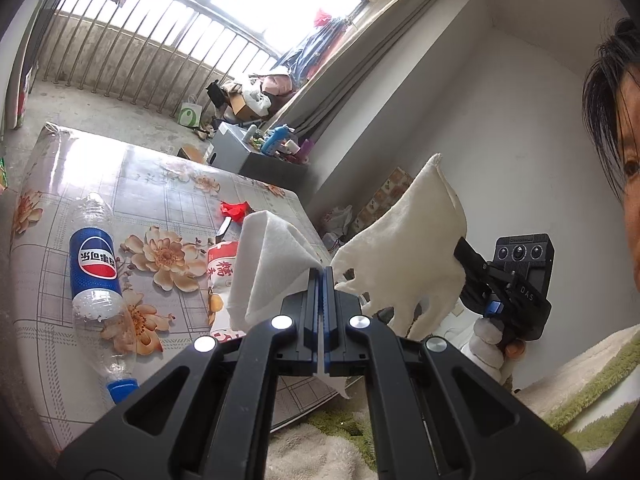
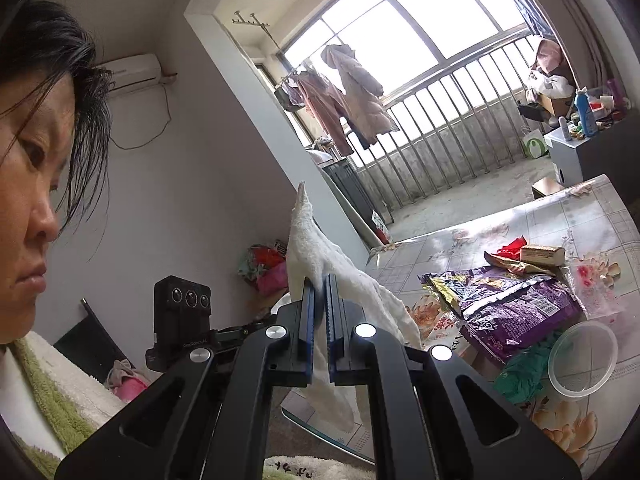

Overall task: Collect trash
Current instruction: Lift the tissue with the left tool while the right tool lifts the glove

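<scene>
the tabletop (image 1: pixel 168 184) carries a glossy floral-print cover. lying on it: a clear plastic bottle (image 1: pixel 98 280) with a blue label and blue cap, on its side; a red scrap (image 1: pixel 234 210); a purple snack bag (image 2: pixel 516 308); a clear plastic bowl (image 2: pixel 582 358); a green crumpled bag (image 2: pixel 524 372) touching the bowl.

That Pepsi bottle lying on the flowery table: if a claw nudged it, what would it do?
The Pepsi bottle lies on its side, so it would probably roll. It looks empty, so likely light and easily shoved. The table covering looks glossy, so it may also slide.
</scene>
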